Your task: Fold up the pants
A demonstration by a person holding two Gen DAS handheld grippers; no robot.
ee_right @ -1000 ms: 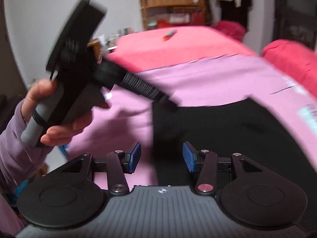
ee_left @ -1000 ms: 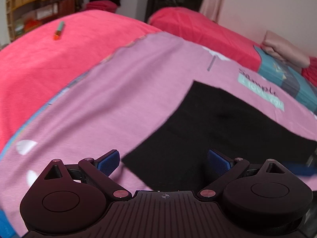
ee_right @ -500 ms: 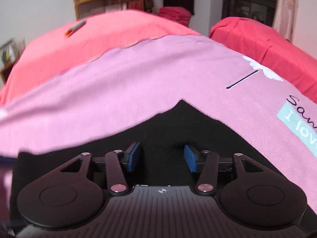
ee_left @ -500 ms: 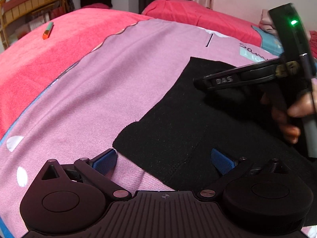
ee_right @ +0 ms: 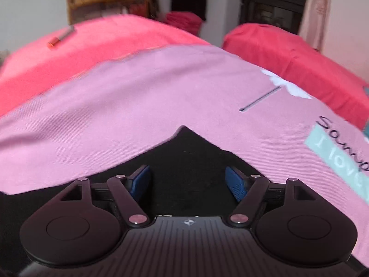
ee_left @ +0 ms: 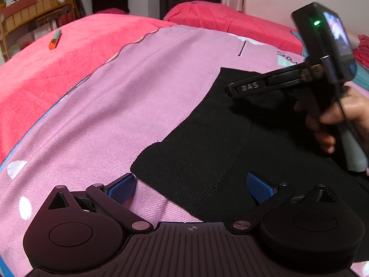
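Black pants [ee_left: 207, 152] lie flat on a pink sheet [ee_left: 138, 106]. My left gripper [ee_left: 191, 184] is open low over their near corner, with the cloth edge between its blue pads and neither pad pressing on it. In the left wrist view a hand holds my right gripper [ee_left: 230, 90] over the pants' far corner. In the right wrist view my right gripper [ee_right: 188, 181] points down at the black cloth [ee_right: 184, 152] just behind that pointed corner. Its jaws are opening, and the cloth lies under them, not pinched.
The pink sheet [ee_right: 161, 97] covers a bed with a red blanket [ee_left: 46, 73] on the left. An orange and green marker [ee_left: 55, 39] lies on the blanket. Red pillows [ee_left: 219, 16] sit at the head. A wooden shelf [ee_left: 34, 9] stands behind.
My right gripper swung across from beside the left one to the pants' far corner, and its jaws spread wider. My left gripper sank a little toward the near corner.
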